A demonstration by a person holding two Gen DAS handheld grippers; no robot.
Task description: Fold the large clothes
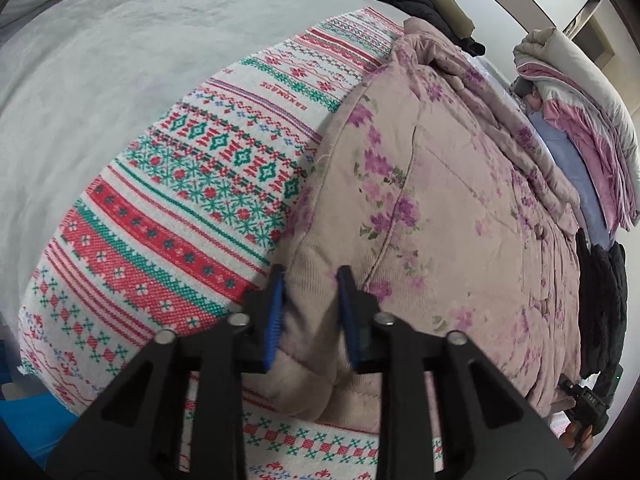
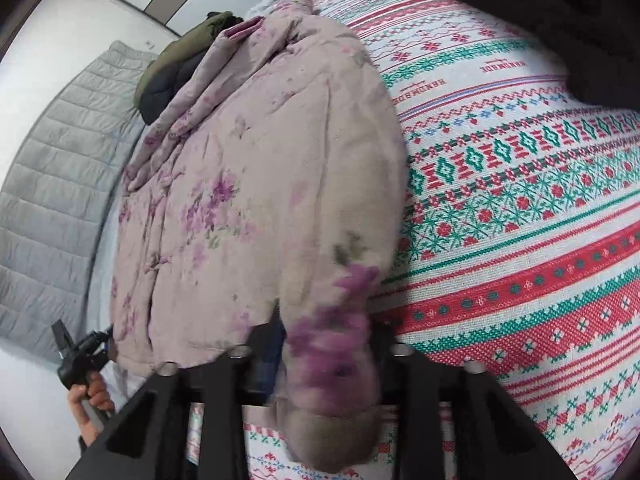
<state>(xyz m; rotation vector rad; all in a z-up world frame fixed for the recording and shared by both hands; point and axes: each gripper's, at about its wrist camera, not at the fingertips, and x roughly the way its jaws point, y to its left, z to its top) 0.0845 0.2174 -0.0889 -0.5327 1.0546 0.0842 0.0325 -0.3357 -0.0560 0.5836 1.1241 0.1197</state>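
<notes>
Your left gripper (image 1: 310,312) and right gripper (image 2: 326,344) each have jaws clamped on the floral quilted garment's (image 1: 440,200) edge, over the patterned cloth (image 1: 180,200).

You are in a home bedroom: a bed under a patterned bedspread (image 1: 168,216), folded quilts (image 1: 576,92) stacked beyond.

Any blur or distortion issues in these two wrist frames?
Left wrist view: mostly sharp, patterned cloth crisp, slight smear on the right blue pad; strong fisheye bending with a dark rim. Right wrist view: floral jacket soft, badly motion-blurred between the right gripper fingers; cloth sharper. Lighting even, no glare.
</notes>
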